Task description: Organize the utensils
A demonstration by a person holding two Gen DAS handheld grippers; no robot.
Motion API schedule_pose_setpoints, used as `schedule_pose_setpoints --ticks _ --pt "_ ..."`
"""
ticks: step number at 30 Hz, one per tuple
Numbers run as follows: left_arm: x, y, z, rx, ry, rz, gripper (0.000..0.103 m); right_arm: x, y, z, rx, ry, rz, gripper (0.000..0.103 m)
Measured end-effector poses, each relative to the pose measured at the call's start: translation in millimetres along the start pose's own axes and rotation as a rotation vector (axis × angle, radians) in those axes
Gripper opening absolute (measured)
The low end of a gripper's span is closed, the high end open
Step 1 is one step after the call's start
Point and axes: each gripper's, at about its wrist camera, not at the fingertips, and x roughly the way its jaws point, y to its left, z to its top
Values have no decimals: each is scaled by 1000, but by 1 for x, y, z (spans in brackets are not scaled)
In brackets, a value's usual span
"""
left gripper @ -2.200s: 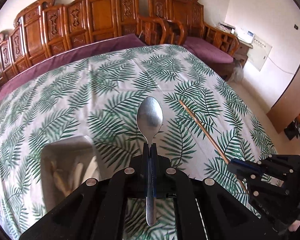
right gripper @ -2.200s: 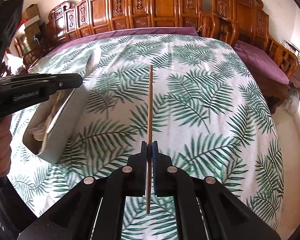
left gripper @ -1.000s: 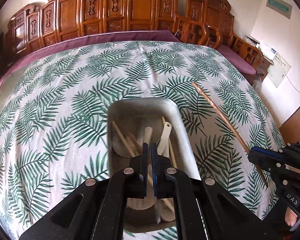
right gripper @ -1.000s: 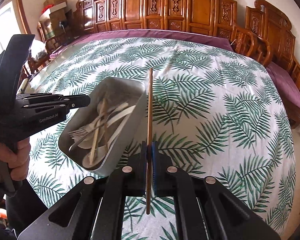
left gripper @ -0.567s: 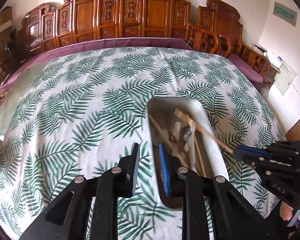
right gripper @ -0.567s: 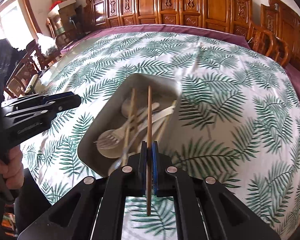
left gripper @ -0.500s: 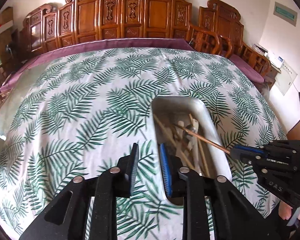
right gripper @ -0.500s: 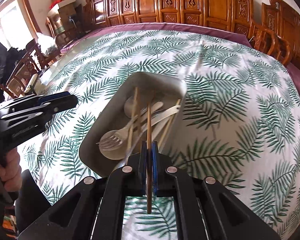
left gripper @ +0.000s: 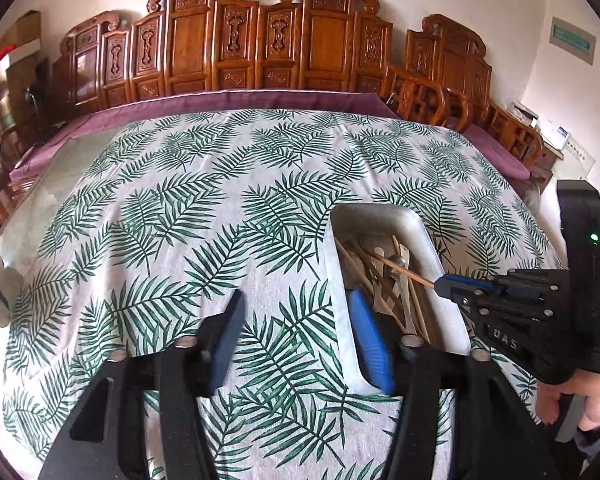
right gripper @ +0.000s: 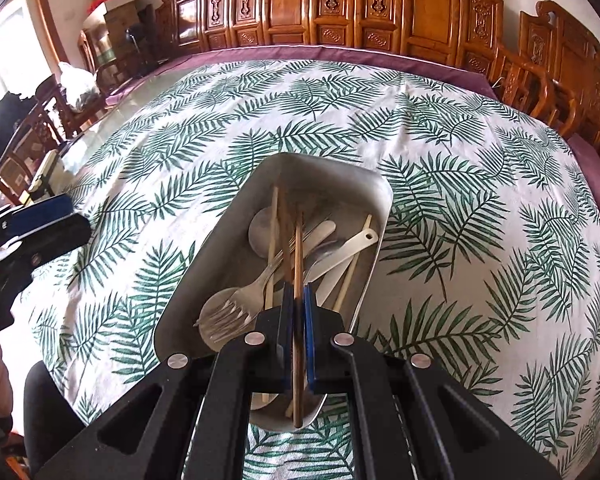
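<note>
A metal tray (right gripper: 374, 196) on the leaf-print cloth holds a fork (right gripper: 236, 304), spoons, pale flat utensils and chopsticks lying lengthwise, with one wooden chopstick (right gripper: 298, 256) raised above them, tip angled down.

A long rectangular metal tray (right gripper: 374, 200) on the leaf-printed tablecloth (right gripper: 480, 200) lies directly below and ahead of the right gripper (right gripper: 296, 300), and to the right of the left gripper (left gripper: 300, 320), with carved wooden benches (left gripper: 260, 52) far behind.
</note>
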Motion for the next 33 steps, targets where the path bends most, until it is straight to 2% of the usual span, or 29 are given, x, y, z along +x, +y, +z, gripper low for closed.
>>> schedule_pose_setpoints --ticks 2,8,11,16,24,30,32,33 --pt "-2 0 -1 2 -8 -4 63 2 -1 2 1 -2 -9 6" --pt "-7 1 -4 11 -21 3 83 6 -3 7 33 4 11 6" --pt "-8 2 -6 9 -21 7 84 10 -2 6 68 21 80 6" --pt "-10 3 -10 4 -14 10 86 8 -2 5 90 13 130 8" --pt "-26 -7 -13 13 -37 14 95 -15 -3 -3 69 -30 119 8" --pt "-50 -28 -14 31 -75 25 95 -49 -14 -18 66 -82 92 8" --pt "-58 -36 -15 39 -82 28 95 -63 -19 -26 64 -107 77 24" --pt "-61 -39 -16 42 -84 31 95 -71 -22 -30 65 -121 69 28"
